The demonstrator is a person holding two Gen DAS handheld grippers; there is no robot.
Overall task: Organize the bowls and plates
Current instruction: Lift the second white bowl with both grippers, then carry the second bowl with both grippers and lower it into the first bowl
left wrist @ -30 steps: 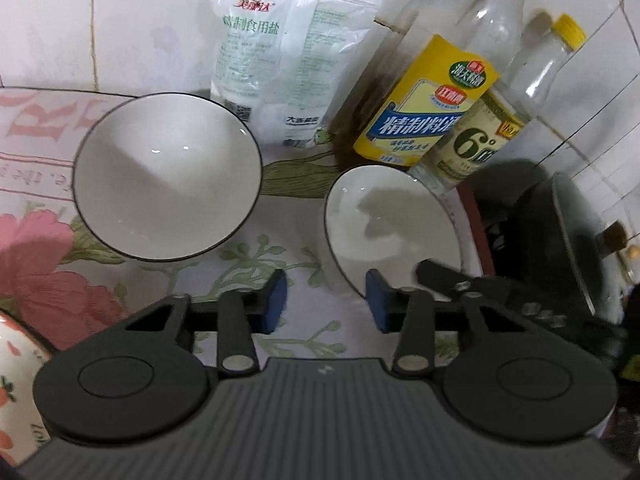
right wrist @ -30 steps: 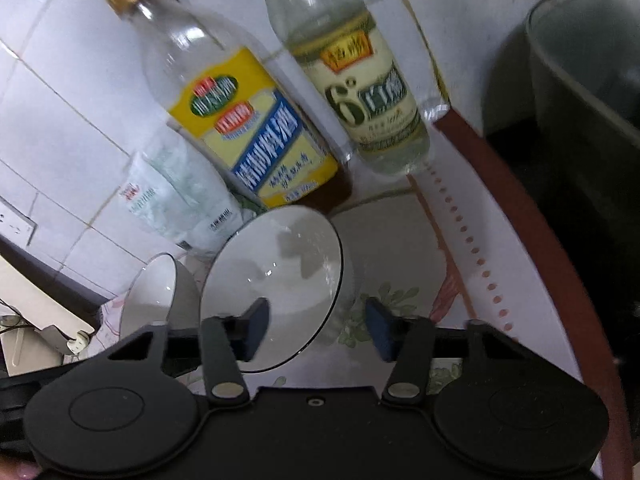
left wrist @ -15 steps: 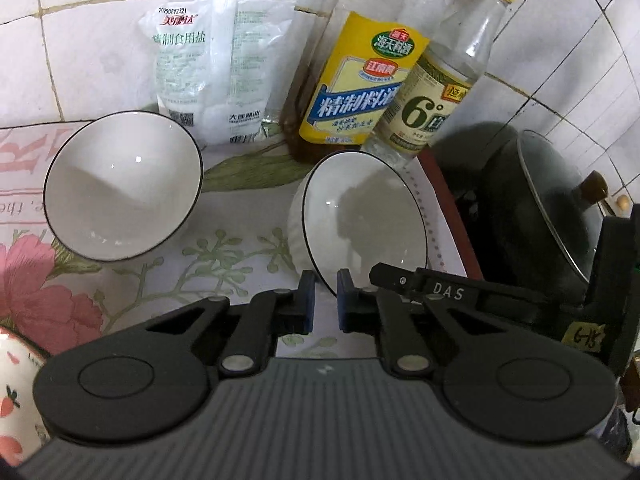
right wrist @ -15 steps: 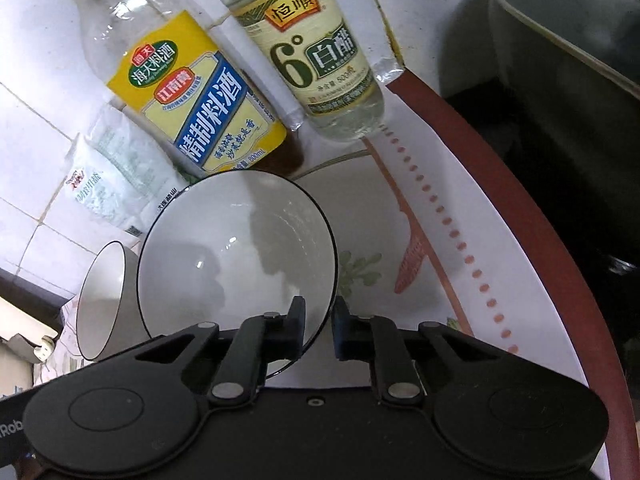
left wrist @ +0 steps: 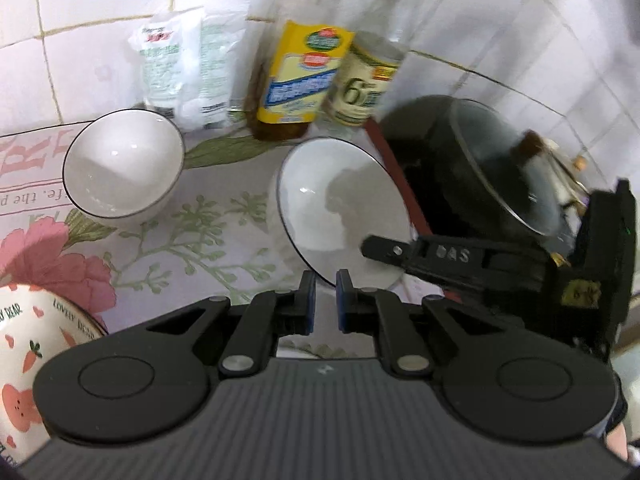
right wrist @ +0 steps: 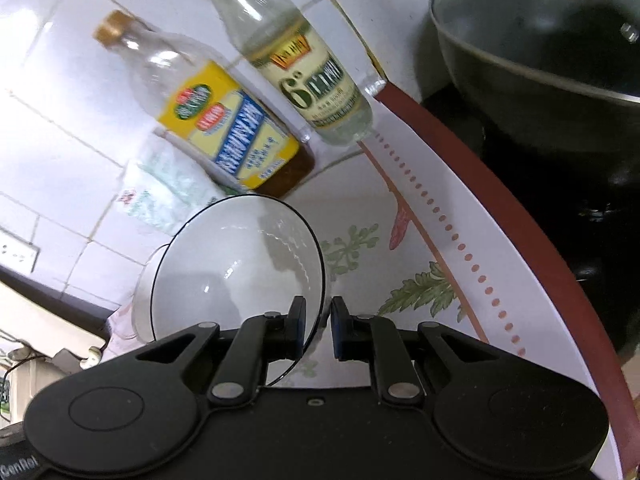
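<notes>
Both your grippers, left gripper [left wrist: 325, 297] and right gripper [right wrist: 318, 328], just closed, pinching the right bowl's [left wrist: 340, 208] rim; it's tilted, lifting — ready to stack into left bowl [left wrist: 120, 168].

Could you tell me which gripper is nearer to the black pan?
Right. The right gripper grips the bowl at its pan-side rim; the left gripper grips the rim farther from the pan.

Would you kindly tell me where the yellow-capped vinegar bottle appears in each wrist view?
Left wrist: vinegar bottle stands upper centre, right of the yellow-labelled bottle.
Right wrist: vinegar bottle leans across the upper centre, cap at the top edge.
Shared landmark: the yellow-labelled bottle beside it.
</notes>
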